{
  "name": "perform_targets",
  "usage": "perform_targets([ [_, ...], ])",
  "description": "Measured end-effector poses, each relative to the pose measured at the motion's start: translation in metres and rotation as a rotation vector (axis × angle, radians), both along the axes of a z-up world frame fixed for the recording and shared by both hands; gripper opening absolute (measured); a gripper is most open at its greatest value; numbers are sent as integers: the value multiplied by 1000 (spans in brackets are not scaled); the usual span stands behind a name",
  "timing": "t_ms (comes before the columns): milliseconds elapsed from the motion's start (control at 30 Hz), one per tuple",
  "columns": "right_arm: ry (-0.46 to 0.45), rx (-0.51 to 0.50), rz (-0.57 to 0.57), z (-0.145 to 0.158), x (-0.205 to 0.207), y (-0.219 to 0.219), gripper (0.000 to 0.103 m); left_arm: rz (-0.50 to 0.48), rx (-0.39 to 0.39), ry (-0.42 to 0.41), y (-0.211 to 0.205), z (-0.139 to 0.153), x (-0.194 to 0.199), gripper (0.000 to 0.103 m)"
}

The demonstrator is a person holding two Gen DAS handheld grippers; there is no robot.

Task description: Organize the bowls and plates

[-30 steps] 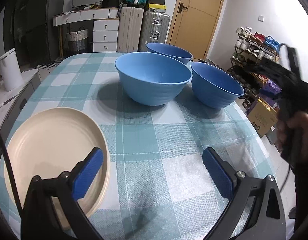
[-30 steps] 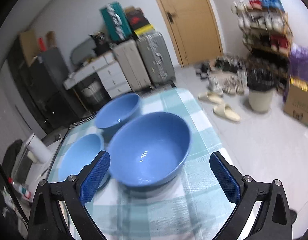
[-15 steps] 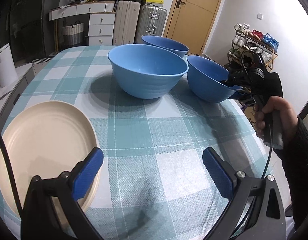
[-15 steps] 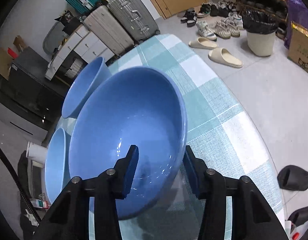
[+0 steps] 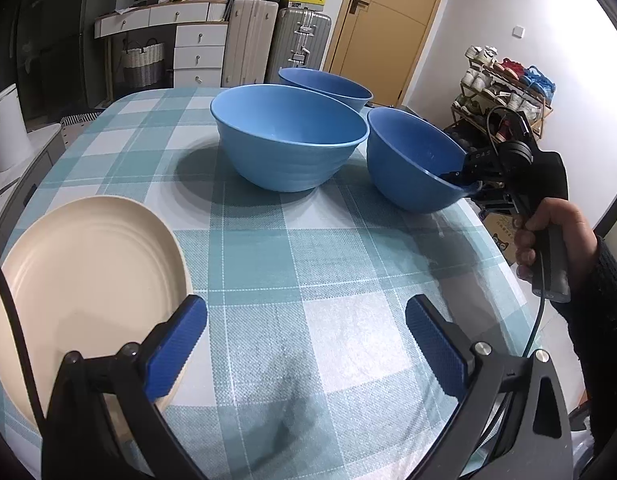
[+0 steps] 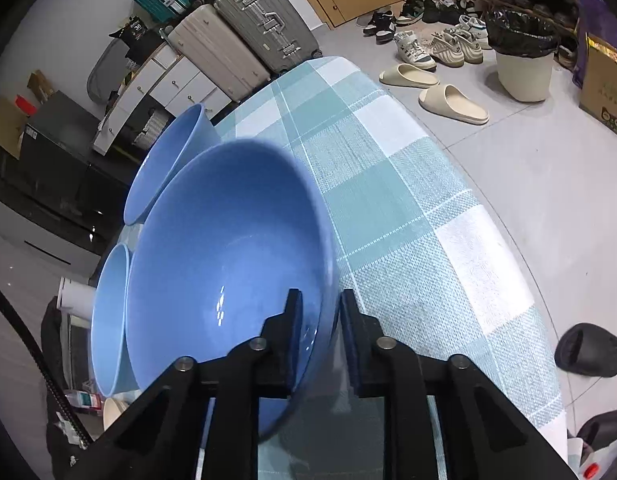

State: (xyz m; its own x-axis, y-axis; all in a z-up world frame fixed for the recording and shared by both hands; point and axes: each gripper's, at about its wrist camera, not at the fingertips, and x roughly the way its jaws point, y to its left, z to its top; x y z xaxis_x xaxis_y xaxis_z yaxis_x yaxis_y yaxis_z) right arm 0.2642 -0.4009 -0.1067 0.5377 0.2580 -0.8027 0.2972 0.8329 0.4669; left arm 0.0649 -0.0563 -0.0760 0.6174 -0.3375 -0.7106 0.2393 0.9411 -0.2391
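Observation:
Three blue bowls stand on the checked tablecloth (image 5: 308, 240): a large one (image 5: 288, 140) in the middle, one (image 5: 324, 84) behind it, and a smaller one (image 5: 408, 160) at the right. A cream plate (image 5: 84, 280) lies at the near left. My right gripper (image 6: 320, 316) has one pad inside and one outside the smaller bowl's (image 6: 228, 260) near rim; its jaws are closing and pinch the wall. That bowl sits tilted, and a hand holds the right gripper (image 5: 464, 184) there. My left gripper (image 5: 306, 340) hovers open over the cloth beside the plate, holding nothing.
The table's right edge runs just past the gripped bowl, with floor below holding slippers (image 6: 452, 104), shoes and a white bin (image 6: 524, 72). Suitcases (image 5: 304, 48) and white drawers (image 5: 198, 56) stand behind the table. A white kettle (image 5: 4, 128) sits off the left edge.
The right gripper came down onto the right-hand bowl's rim and its jaws narrowed from wide open to pinching it. That bowl now leans. The left gripper stayed put.

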Motion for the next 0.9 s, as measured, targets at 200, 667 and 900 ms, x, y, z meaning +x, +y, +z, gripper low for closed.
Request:
perform_targets([
  [200,20,-15,36,2,-9,3,12,-13,-23,25,0,0,-2,100],
  [667,125,-53,208,4,-76,33,12,44,-44,33,14,5,-5,100],
  [900,140,-38,278,6,-106,59,12,81,-37,14,22,14,-12,100],
])
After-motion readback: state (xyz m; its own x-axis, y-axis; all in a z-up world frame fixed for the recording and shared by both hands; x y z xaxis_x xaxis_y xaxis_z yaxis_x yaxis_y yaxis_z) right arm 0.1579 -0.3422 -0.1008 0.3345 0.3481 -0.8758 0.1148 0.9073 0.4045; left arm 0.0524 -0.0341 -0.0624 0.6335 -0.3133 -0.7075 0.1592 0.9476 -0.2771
